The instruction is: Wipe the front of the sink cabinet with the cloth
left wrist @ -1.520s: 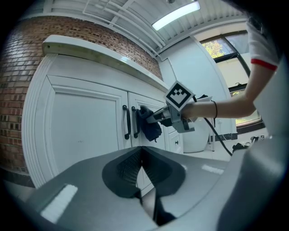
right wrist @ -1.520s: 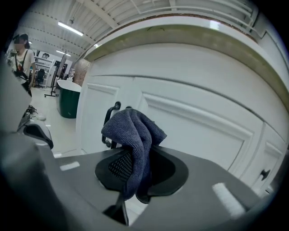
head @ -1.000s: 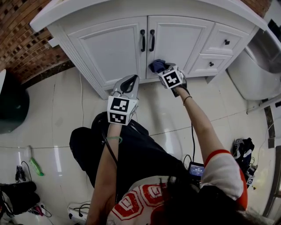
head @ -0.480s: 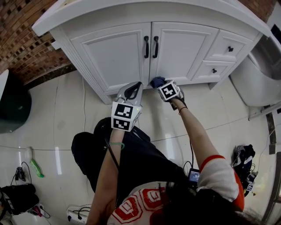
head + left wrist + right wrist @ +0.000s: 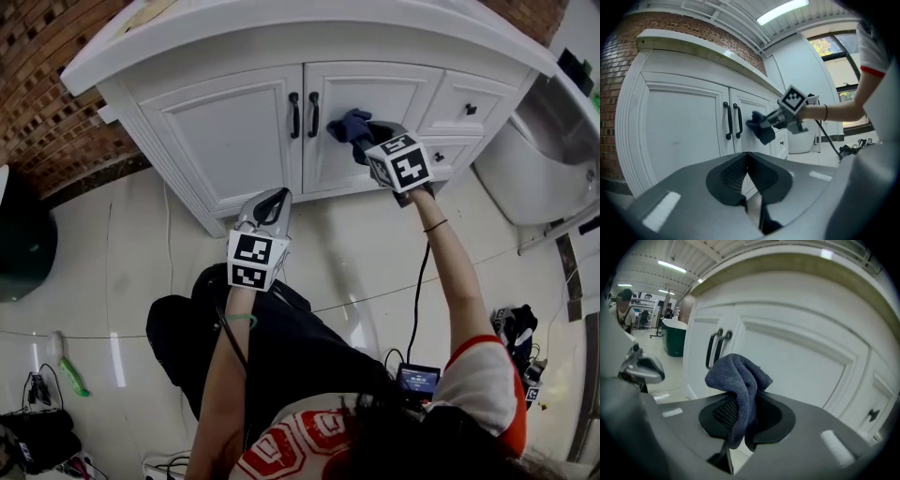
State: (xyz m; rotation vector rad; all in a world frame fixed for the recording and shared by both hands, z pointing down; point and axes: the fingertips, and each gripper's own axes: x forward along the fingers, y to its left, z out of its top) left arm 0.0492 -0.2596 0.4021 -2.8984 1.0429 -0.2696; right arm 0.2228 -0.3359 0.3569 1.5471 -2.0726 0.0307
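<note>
The white sink cabinet [image 5: 234, 131] has two doors with black handles [image 5: 303, 113] and small drawers on the right. My right gripper [image 5: 367, 142] is shut on a dark blue cloth [image 5: 352, 125], which is bunched against the upper part of the right door [image 5: 797, 362]. In the right gripper view the cloth [image 5: 740, 383] hangs folded from between the jaws. My left gripper [image 5: 272, 199] hovers low over the floor in front of the left door, shut with nothing in it. The left gripper view shows the cloth [image 5: 760, 129] beside the handles [image 5: 732, 121].
A brick wall [image 5: 42, 103] runs left of the cabinet, with a dark green bin [image 5: 23, 244] on the floor below it. A white toilet [image 5: 544, 150] stands at the right. Cables and small devices [image 5: 511, 328] lie on the shiny tiles.
My right gripper has risen with the cloth from the bottom edge of the right door to its upper part. The left gripper has stayed roughly where it was.
</note>
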